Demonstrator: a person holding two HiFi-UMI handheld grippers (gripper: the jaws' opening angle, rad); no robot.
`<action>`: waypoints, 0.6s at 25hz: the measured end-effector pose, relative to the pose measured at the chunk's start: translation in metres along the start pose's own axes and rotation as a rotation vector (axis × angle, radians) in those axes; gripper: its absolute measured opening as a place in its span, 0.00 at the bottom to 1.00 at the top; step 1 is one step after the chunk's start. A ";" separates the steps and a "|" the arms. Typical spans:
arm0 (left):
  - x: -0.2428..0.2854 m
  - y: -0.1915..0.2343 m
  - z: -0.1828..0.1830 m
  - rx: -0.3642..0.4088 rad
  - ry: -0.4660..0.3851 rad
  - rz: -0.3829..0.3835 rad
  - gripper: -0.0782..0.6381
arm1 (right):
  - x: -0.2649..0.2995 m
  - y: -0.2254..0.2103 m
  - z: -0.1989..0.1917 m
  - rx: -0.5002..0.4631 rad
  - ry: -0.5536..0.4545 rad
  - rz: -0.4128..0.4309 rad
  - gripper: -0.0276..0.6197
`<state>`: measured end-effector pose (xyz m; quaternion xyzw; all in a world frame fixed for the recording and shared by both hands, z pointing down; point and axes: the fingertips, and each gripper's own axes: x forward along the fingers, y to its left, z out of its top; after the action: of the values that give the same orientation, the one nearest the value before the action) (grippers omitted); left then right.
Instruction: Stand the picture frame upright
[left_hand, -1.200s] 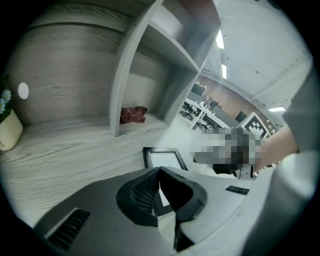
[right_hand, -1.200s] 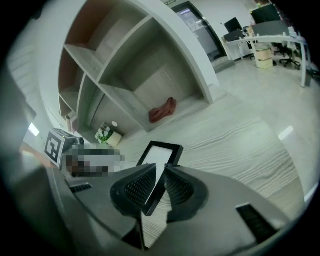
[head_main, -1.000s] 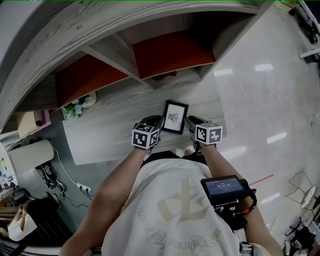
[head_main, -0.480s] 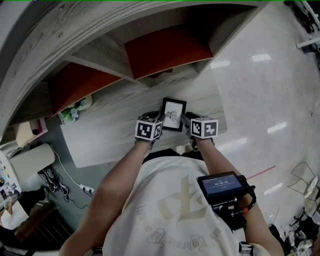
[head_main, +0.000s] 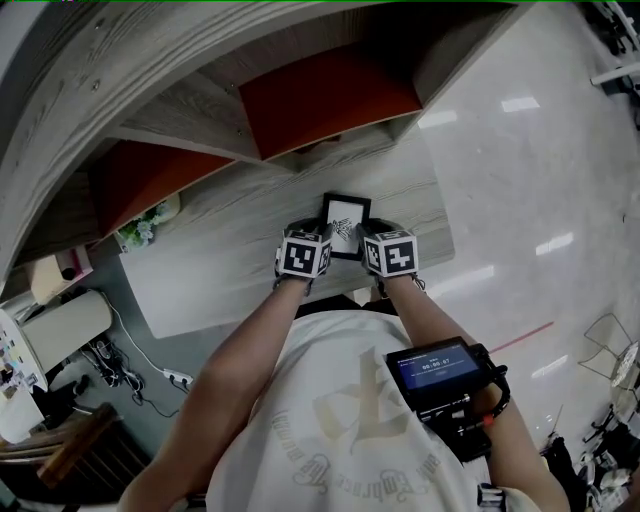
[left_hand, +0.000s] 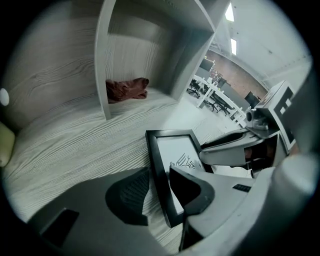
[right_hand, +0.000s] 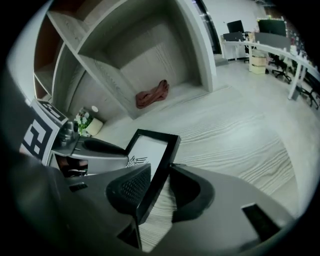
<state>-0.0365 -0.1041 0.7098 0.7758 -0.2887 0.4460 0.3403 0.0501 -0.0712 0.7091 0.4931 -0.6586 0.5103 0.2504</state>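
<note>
A black picture frame (head_main: 346, 215) with a white print lies tilted back on the grey wooden desk (head_main: 220, 260), in front of the shelf. My left gripper (head_main: 324, 238) points steeply down at its left edge. In the left gripper view the frame (left_hand: 175, 160) has its left border between the jaws of that gripper (left_hand: 157, 192), which have just been opening; a gap shows beside the left pad. My right gripper (head_main: 367, 238) straddles the right edge. There the frame (right_hand: 147, 150) runs between the jaws of the right gripper (right_hand: 159, 192), which have just closed a little; I see no firm press.
A shelf unit with red-backed cubbies (head_main: 320, 95) stands behind the desk. A reddish crumpled cloth (left_hand: 127, 89) lies in one cubby. A small plant (head_main: 140, 228) sits at the desk's far left. The desk's front edge is right below my grippers.
Both grippers have drawn in on the frame from either side and come lower over the desk. The frame has stayed where it was.
</note>
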 end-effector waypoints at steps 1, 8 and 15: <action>0.000 -0.001 0.000 0.003 0.000 0.004 0.31 | -0.001 -0.001 0.000 0.001 -0.002 -0.005 0.24; 0.002 -0.008 0.001 -0.026 0.001 -0.027 0.27 | -0.003 -0.008 0.002 0.082 -0.027 -0.012 0.19; 0.001 -0.004 0.000 -0.133 0.011 -0.073 0.26 | -0.004 -0.008 0.002 0.149 -0.019 0.020 0.18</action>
<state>-0.0330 -0.1015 0.7099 0.7590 -0.2874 0.4177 0.4086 0.0591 -0.0716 0.7078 0.5086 -0.6259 0.5558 0.2016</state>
